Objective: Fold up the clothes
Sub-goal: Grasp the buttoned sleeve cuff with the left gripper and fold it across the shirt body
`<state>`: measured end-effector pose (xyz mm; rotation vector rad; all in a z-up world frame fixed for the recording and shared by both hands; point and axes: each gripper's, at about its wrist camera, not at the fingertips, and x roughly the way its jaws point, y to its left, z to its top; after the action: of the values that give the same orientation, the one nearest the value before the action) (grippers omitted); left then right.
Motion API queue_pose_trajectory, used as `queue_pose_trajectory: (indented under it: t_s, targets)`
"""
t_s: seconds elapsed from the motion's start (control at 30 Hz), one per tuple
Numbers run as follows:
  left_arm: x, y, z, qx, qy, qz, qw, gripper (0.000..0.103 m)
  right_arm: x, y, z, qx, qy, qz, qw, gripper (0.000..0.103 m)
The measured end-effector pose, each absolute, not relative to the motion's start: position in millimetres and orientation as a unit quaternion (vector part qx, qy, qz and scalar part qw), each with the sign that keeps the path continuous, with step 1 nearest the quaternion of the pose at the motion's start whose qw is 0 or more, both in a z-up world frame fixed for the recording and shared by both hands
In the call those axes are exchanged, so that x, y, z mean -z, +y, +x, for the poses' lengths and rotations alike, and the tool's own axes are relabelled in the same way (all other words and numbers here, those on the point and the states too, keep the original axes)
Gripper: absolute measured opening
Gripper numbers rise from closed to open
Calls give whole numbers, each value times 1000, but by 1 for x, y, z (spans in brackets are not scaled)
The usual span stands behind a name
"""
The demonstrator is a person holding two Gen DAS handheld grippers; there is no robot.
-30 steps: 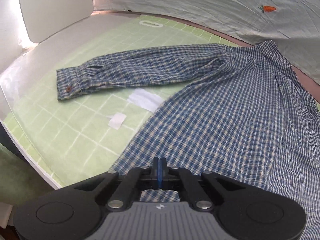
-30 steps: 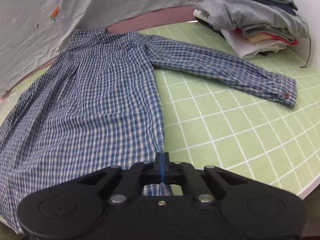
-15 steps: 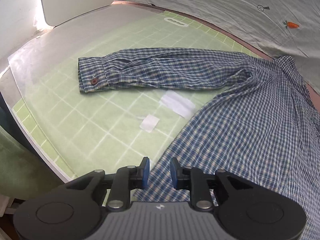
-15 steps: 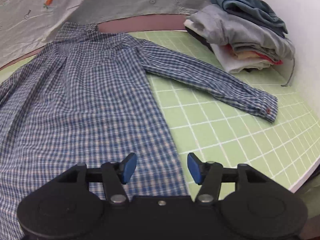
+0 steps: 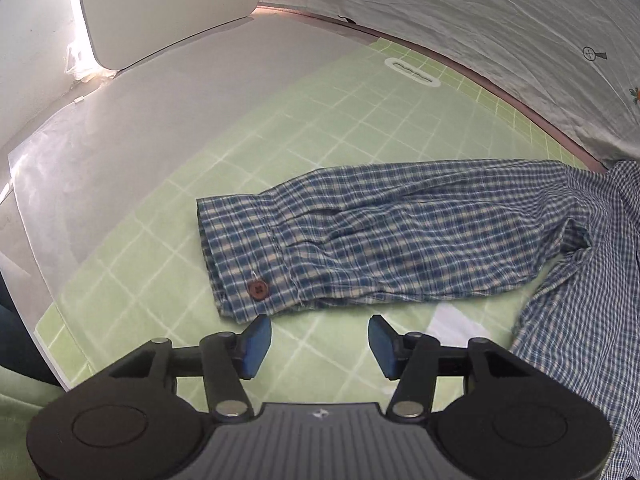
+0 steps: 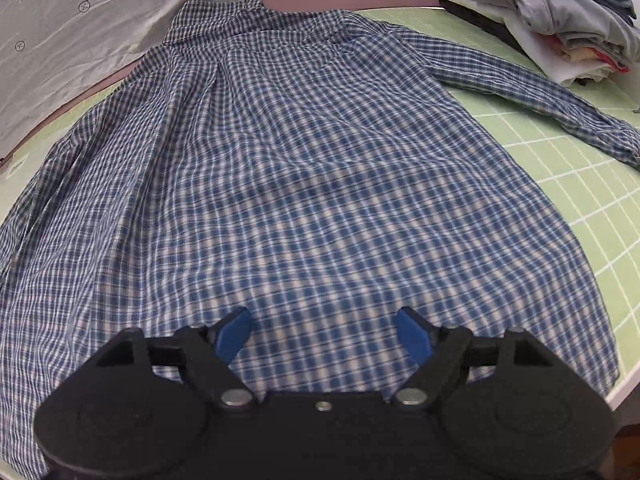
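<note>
Both grippers have let go of the hem and swung off. Plaid shirt (image 6: 304, 184) lies flat, back up, on the green mat (image 5: 360, 120). Right gripper (image 6: 323, 330) hangs wide open over the lower back; left gripper (image 5: 319, 340), open, now faces the sleeve cuff (image 5: 244, 256). I judge sleeve folding comes next.

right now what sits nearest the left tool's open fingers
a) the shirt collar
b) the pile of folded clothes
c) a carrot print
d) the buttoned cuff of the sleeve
d: in the left wrist view the left tool is open just short of the cuff, whose brown button lies right ahead of its fingers.
</note>
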<state>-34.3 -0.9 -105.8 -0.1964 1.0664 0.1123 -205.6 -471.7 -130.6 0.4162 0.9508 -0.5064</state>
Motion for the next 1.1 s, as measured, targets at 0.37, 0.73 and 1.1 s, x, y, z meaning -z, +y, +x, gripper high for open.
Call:
queue_pose_trajectory:
  t_s: [0.37, 0.73, 1.1]
  targets:
    - [128, 49, 16, -27, 531, -115, 839, 67, 140, -440, -188, 319, 429, 204, 820, 88]
    - [127, 56, 47, -1, 512, -55, 857, 6, 142, -425, -168, 334, 455, 193, 803, 95]
    - [83, 74, 140, -39, 417, -22, 908, 6, 143, -421, -169, 357, 449, 205, 793, 99]
